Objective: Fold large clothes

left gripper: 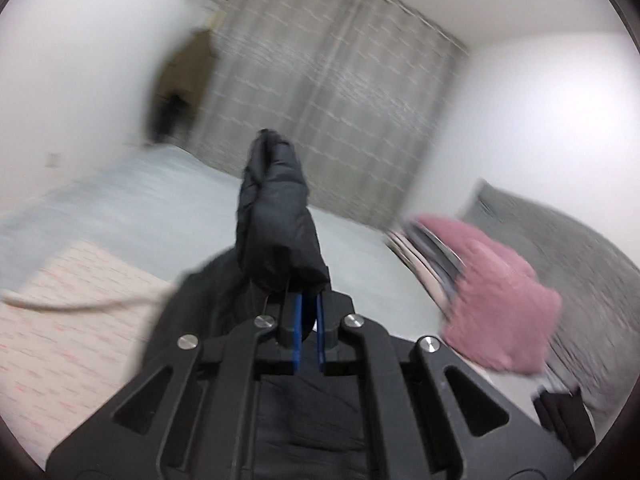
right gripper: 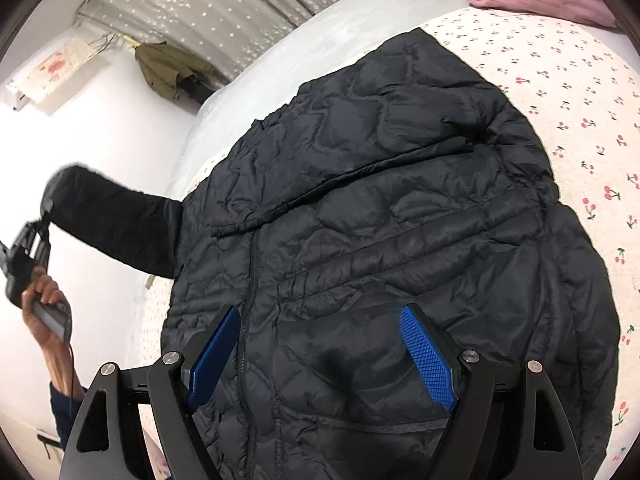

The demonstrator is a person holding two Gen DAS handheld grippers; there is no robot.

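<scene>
Left claw [right gripper: 40, 226] clamped the cuff of a black quilted puffer jacket's sleeve [right gripper: 116, 228], lifted clear of the bed.

Held in a person's hand [right gripper: 42, 308], that claw's blue pads were pinched shut on the sleeve, which stretched out from the black quilted puffer jacket [right gripper: 380, 220] spread over the cherry-print bed sheet [right gripper: 580, 120]. Right claw [right gripper: 324, 356] stood wide above the jacket's lower front, gripping nothing. A pink fluffy garment [left gripper: 496, 300] lay near the bed's far end.

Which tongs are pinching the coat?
The left tongs: their blue pads are squeezed shut on the black puffy quilted coat's sleeve. The right tongs hang wide open above the coat's body, gripping nothing.
</scene>
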